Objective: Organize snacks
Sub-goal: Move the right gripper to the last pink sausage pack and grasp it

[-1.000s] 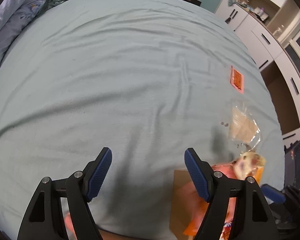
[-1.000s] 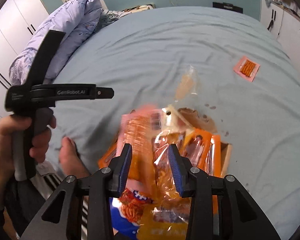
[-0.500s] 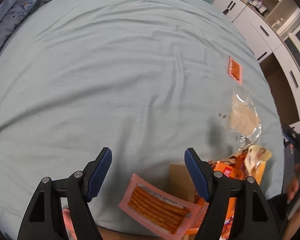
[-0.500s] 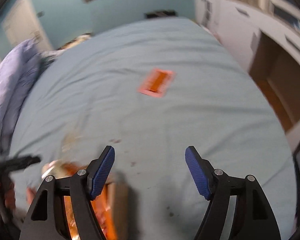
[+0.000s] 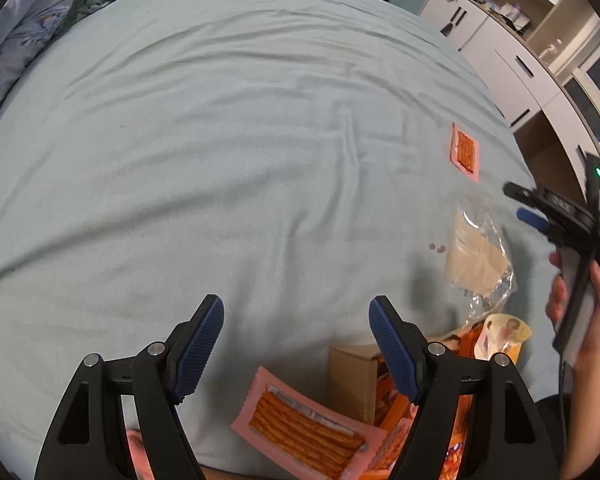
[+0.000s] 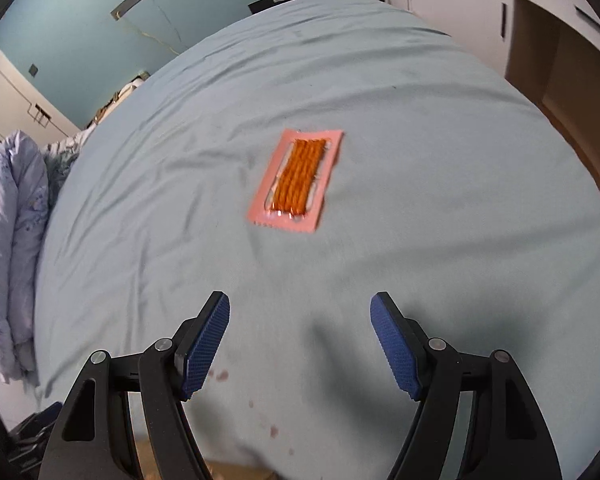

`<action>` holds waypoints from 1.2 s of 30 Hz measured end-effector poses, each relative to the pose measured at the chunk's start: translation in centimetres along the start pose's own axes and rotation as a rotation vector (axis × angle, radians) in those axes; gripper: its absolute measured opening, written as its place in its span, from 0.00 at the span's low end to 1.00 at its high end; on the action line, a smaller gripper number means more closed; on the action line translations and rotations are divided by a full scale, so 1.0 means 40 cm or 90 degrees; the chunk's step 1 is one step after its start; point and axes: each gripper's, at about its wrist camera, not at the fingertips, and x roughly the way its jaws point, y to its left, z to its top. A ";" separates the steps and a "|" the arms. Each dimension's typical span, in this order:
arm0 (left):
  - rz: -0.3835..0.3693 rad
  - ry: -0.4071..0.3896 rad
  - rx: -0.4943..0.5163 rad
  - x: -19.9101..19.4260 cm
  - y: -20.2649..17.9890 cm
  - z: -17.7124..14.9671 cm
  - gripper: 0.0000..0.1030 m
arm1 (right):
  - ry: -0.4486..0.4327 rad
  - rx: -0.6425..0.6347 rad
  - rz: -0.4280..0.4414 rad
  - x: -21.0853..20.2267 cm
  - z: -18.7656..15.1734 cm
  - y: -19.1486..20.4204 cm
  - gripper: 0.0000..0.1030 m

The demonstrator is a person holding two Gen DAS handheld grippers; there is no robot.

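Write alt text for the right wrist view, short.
A pink packet of orange snack sticks lies alone on a light blue bedsheet, ahead of the open, empty right gripper, whose blue-padded jaws frame the bottom of the picture. A rumpled lilac duvet sits at the left edge.

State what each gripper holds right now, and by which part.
Nothing is held. The left gripper and the right gripper are both open, with only the bed sheet between their fingers.
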 end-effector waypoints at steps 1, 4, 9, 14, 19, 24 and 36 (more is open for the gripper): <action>0.003 -0.003 0.001 0.000 -0.001 0.004 0.74 | 0.000 -0.006 -0.004 0.011 0.011 0.005 0.70; 0.021 -0.012 0.016 0.004 -0.014 0.012 0.74 | 0.007 -0.012 -0.010 0.065 0.052 0.017 0.70; 0.032 -0.009 0.048 0.018 -0.035 0.013 0.75 | 0.014 0.002 -0.017 0.167 0.126 0.018 0.70; 0.035 0.019 0.071 0.057 -0.054 0.015 0.75 | 0.023 0.033 0.004 0.271 0.201 0.014 0.74; 0.032 0.028 0.074 0.070 -0.066 0.015 0.75 | 0.019 -0.028 -0.029 0.332 0.233 0.066 0.93; 0.031 0.019 0.072 0.065 -0.068 0.024 0.75 | -0.017 -0.197 -0.149 0.363 0.173 0.160 0.80; 0.057 -0.029 0.031 0.021 -0.025 0.017 0.75 | 0.069 -0.157 -0.028 0.248 0.111 0.074 0.33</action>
